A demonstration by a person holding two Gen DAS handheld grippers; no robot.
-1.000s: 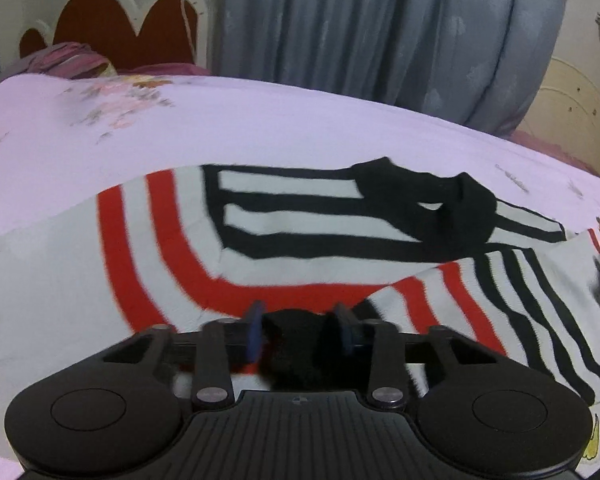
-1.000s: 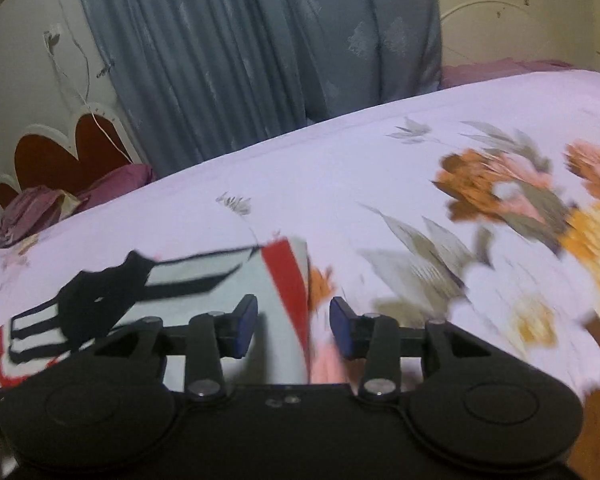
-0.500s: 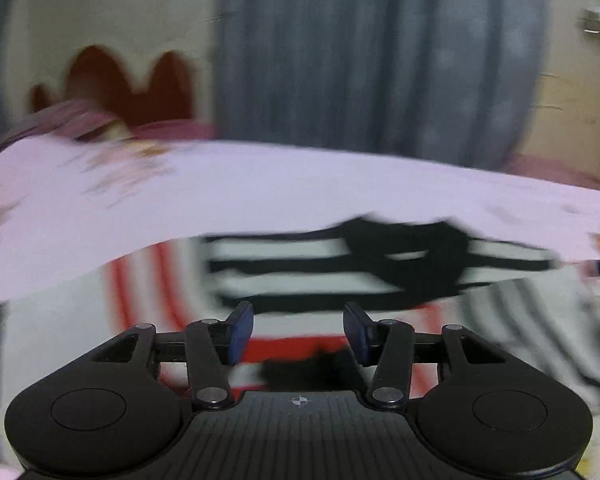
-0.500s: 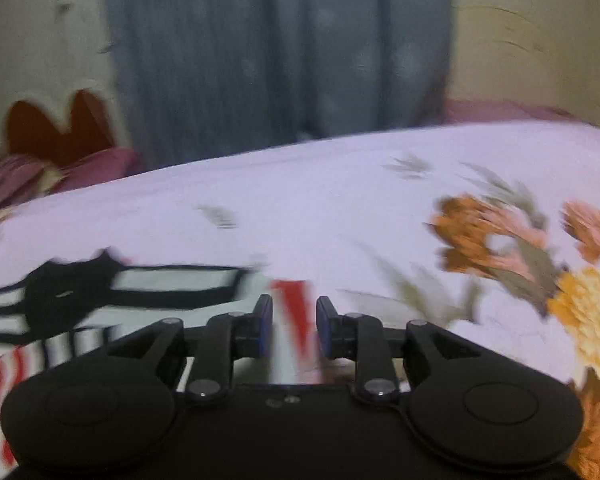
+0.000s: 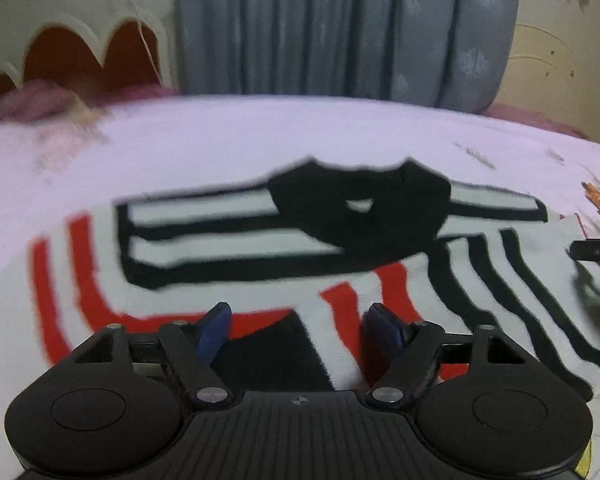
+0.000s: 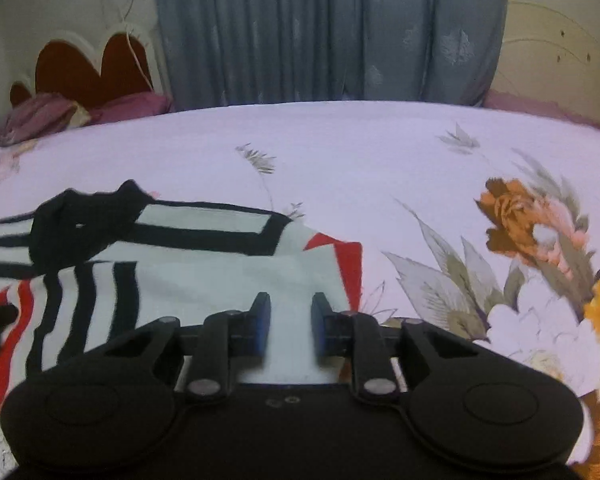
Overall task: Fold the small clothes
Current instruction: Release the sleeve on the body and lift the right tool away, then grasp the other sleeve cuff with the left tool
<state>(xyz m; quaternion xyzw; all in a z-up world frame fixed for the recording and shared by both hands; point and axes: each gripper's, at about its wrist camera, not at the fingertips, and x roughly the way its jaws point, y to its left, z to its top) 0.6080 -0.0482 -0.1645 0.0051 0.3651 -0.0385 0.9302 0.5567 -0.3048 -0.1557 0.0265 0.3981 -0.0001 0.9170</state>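
My left gripper (image 5: pixel 296 332) spread wide over striped sweater (image 5: pixel 236 240), nothing pinched. My right gripper (image 6: pixel 287 320) parted narrowly above sweater's white right edge, gripping nothing. Sweater lies flat on floral bedsheet (image 6: pixel 380 152), collar at far side.

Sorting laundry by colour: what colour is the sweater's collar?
Black; the sweater collar shows best in the left wrist view.

No legible text, label, brand name or number appears in either wrist view. The only mark present is a small round emblem (image 5: pixel 299 401) on the black housing of the left gripper body — a symbol, not lettering. The striped sweater (image 5: pixel 260 248) and floral bedsheet (image 6: pixel 340 152) carry patterns only — no print.
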